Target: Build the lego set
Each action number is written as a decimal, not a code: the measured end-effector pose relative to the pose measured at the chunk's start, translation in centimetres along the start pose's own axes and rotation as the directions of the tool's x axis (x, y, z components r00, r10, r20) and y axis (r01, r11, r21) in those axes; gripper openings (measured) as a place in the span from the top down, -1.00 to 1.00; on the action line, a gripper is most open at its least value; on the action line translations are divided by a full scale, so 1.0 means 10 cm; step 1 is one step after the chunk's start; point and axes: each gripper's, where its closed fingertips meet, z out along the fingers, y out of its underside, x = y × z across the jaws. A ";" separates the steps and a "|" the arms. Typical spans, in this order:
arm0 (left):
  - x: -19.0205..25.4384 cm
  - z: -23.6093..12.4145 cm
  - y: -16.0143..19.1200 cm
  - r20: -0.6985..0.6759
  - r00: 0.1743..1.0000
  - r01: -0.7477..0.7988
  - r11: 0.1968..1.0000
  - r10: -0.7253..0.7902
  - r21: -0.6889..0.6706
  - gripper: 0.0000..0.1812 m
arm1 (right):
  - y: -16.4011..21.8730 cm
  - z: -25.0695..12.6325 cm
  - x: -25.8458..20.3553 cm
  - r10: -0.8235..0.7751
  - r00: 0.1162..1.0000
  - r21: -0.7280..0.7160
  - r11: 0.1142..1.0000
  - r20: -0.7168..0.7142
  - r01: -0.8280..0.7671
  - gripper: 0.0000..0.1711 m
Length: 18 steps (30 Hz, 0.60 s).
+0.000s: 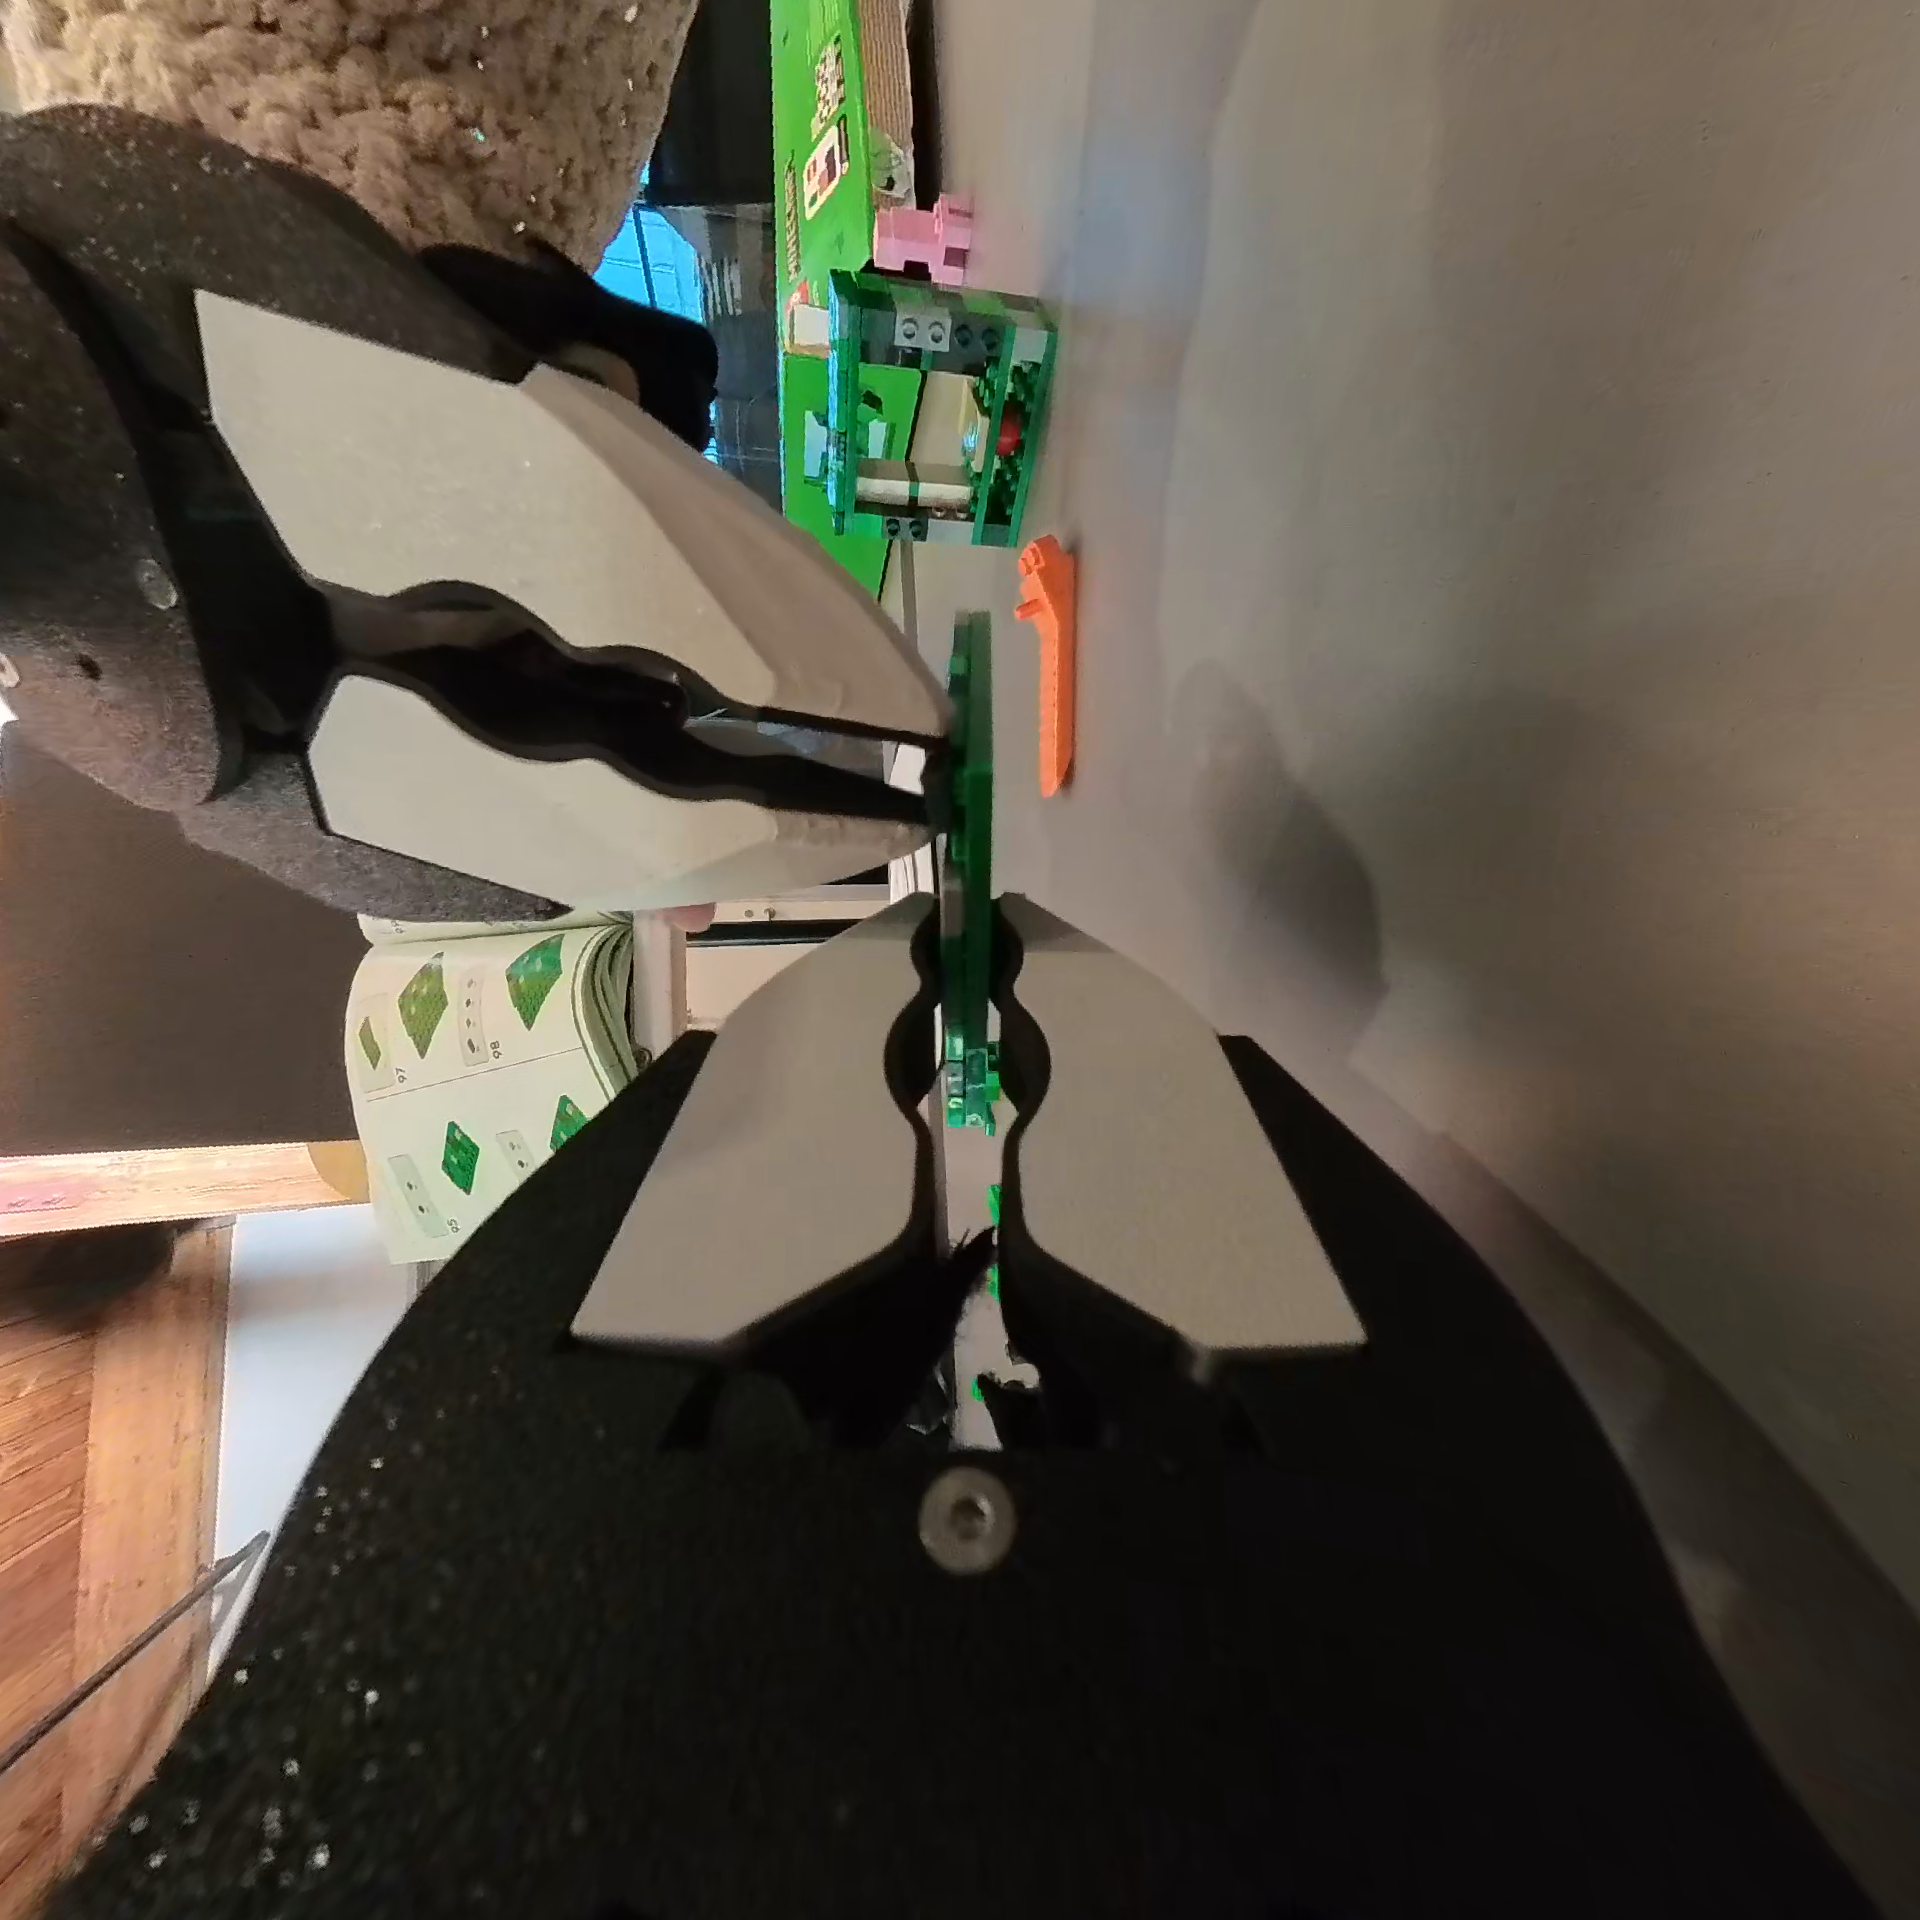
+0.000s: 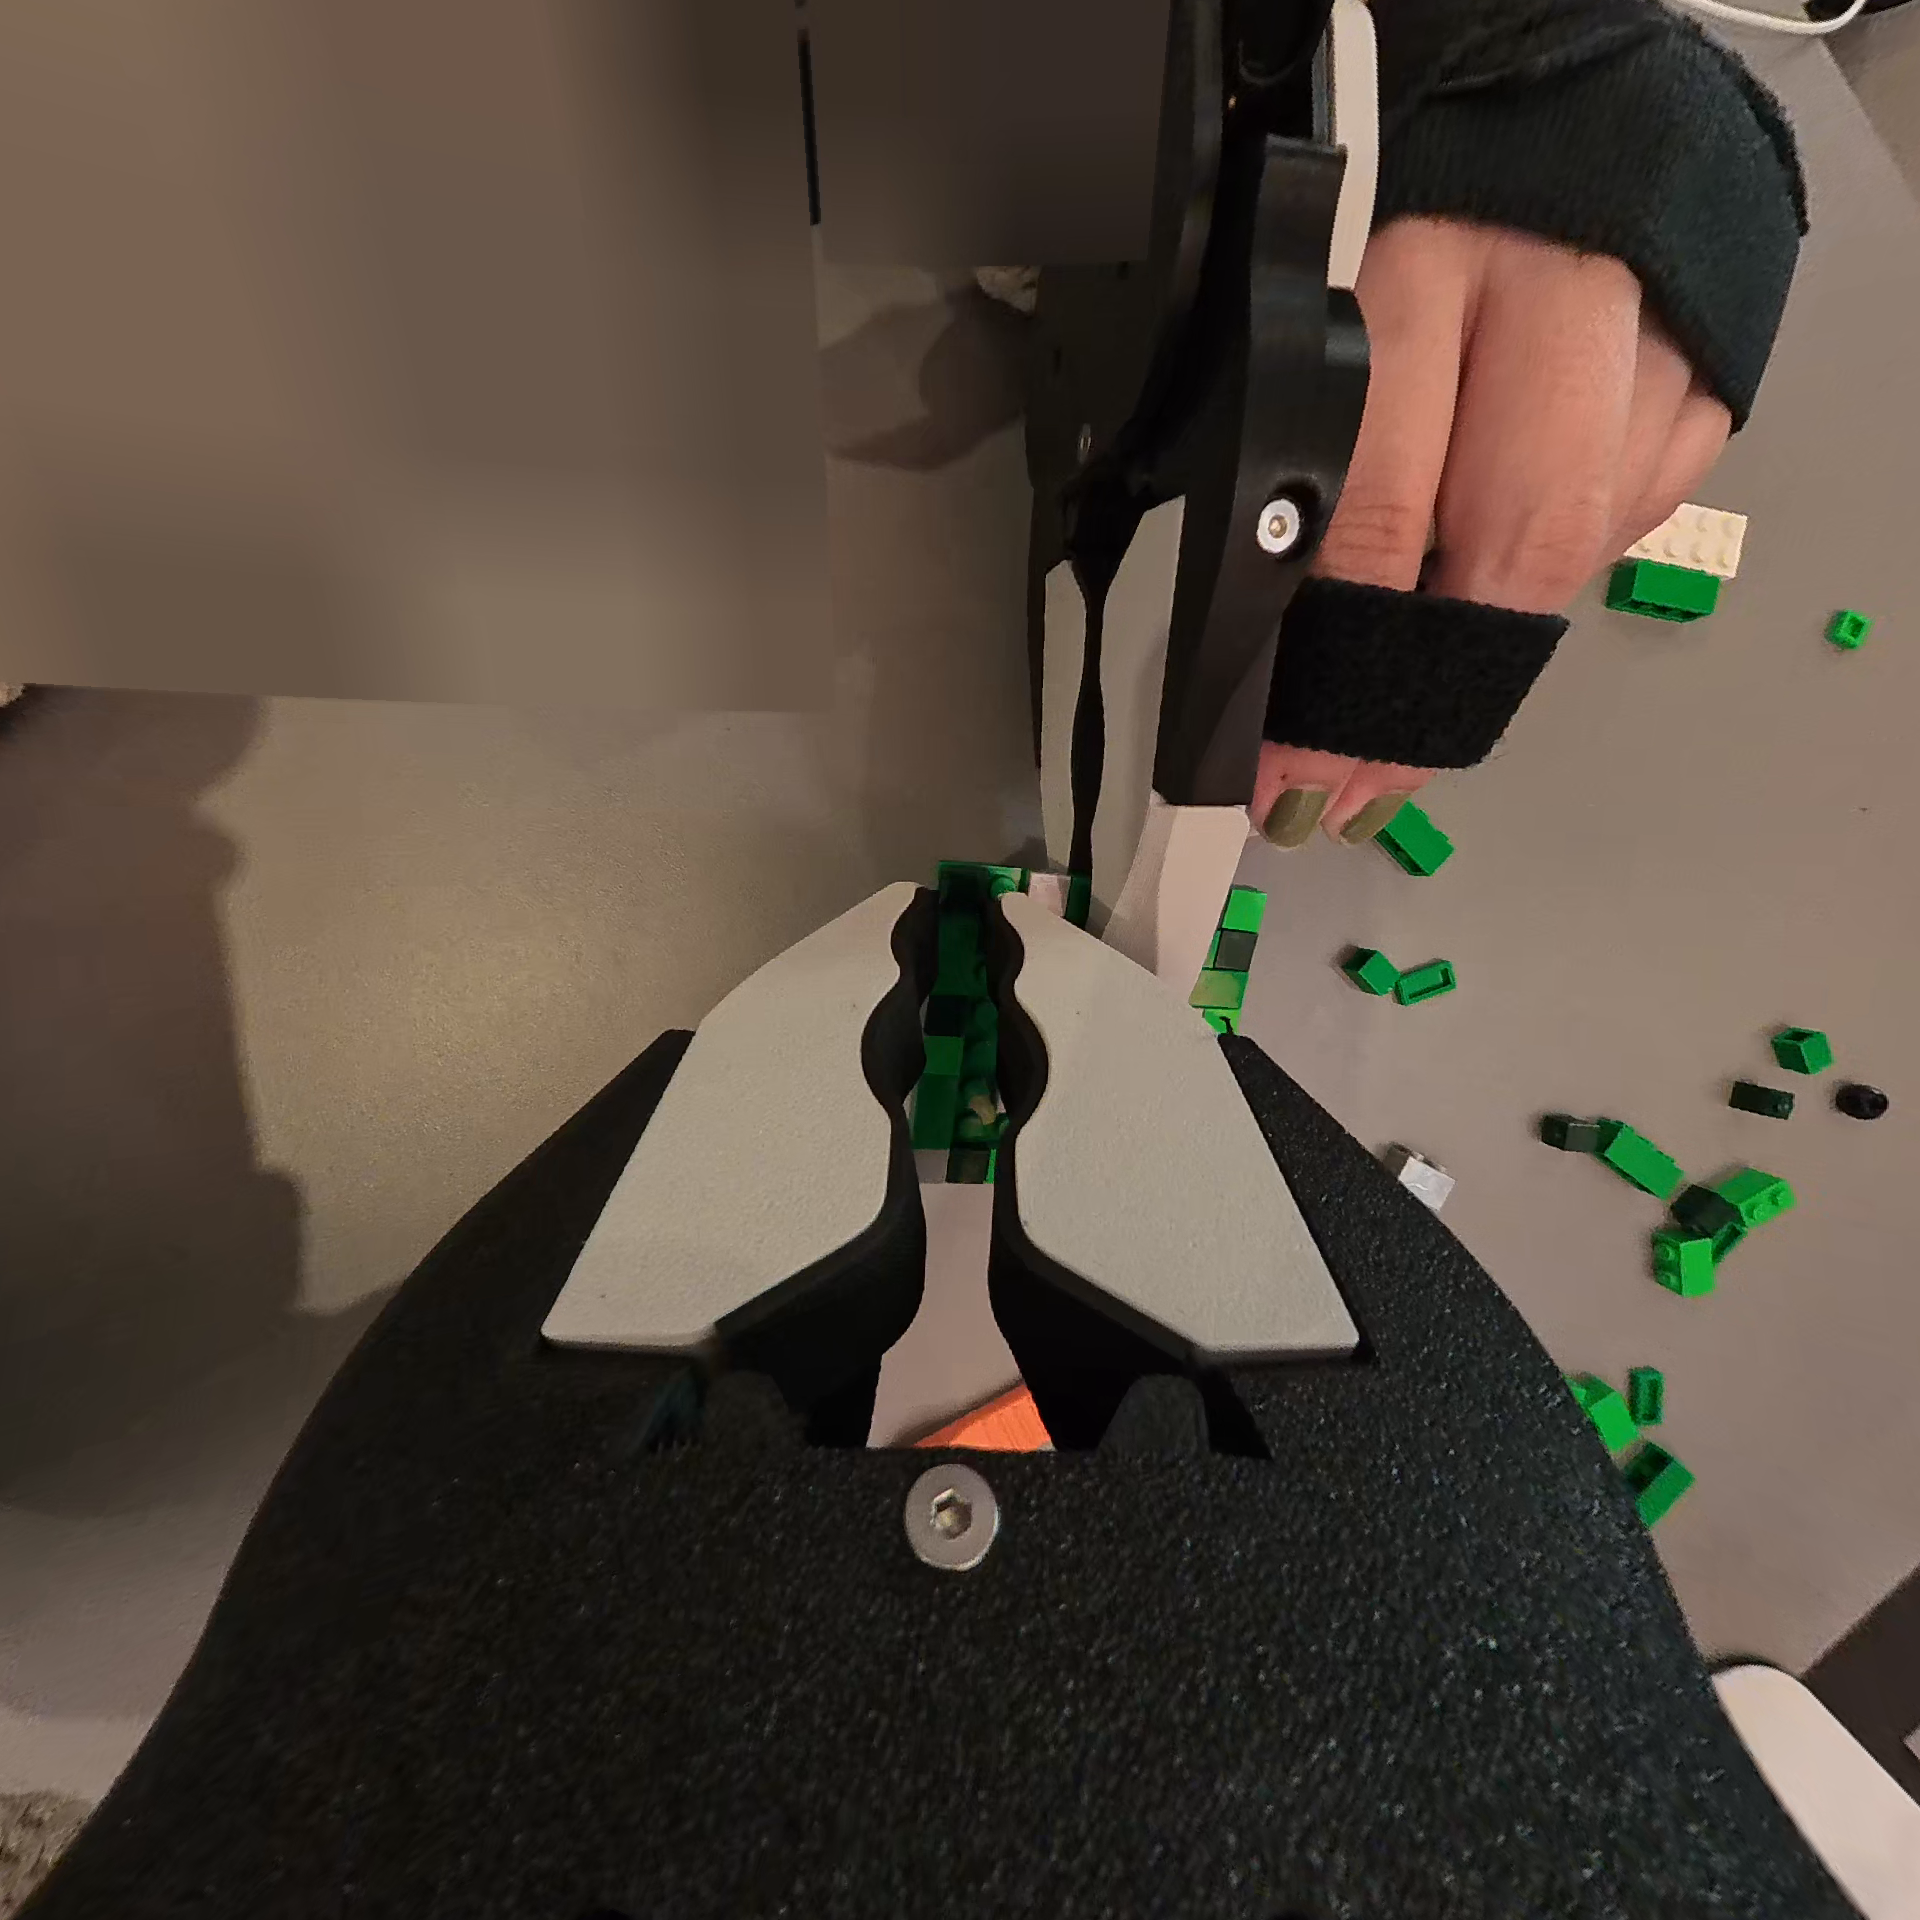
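Both of your grippers pinch the same green Lego plate assembly [image 1: 968, 831], held on edge above the grey table [image 1: 1455, 520]. Your left gripper [image 1: 966, 920] clamps its near end; your right gripper [image 1: 930, 764] nips the middle from the side. Beyond sit an orange brick separator [image 1: 1055, 675] and a partly built green house [image 1: 940, 416]. Loose green bricks [image 2: 1662, 1174] lie scattered well apart.

- The grey desk [image 2: 416, 987] carries everything.
- Loose green bricks [image 2: 1642, 1158] lie scattered on its right side, with a white brick [image 2: 1694, 540].
- An orange brick separator [image 1: 1055, 665], a part-built green model [image 1: 940, 416] and a pink figure [image 1: 930, 239] rest there too.
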 end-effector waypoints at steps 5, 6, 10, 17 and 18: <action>0.01 0.00 0.00 -0.005 1.000 0.007 1.000 -0.007 -0.002 0.94 | 0.01 -0.01 0.00 0.006 1.000 -0.004 1.000 0.000 -0.006 0.90; 0.00 0.00 0.01 -0.006 1.000 0.012 1.000 -0.012 -0.003 0.94 | 0.01 -0.02 0.00 0.010 1.000 -0.004 1.000 -0.007 -0.010 0.89; 0.01 0.02 0.06 -0.014 1.000 0.024 0.999 -0.024 -0.031 0.94 | -0.02 -0.17 0.08 0.056 0.988 0.022 0.998 -0.146 -0.054 0.73; 0.01 0.04 0.19 -0.032 0.995 0.095 0.991 -0.098 -0.090 0.94 | -0.03 -0.24 0.19 -0.151 0.584 -0.107 0.988 -0.797 0.110 0.48; 0.01 0.04 0.20 -0.028 0.994 0.107 0.990 -0.110 -0.094 0.94 | 0.01 -0.21 0.18 -0.210 0.495 -0.173 0.978 -0.843 0.119 0.48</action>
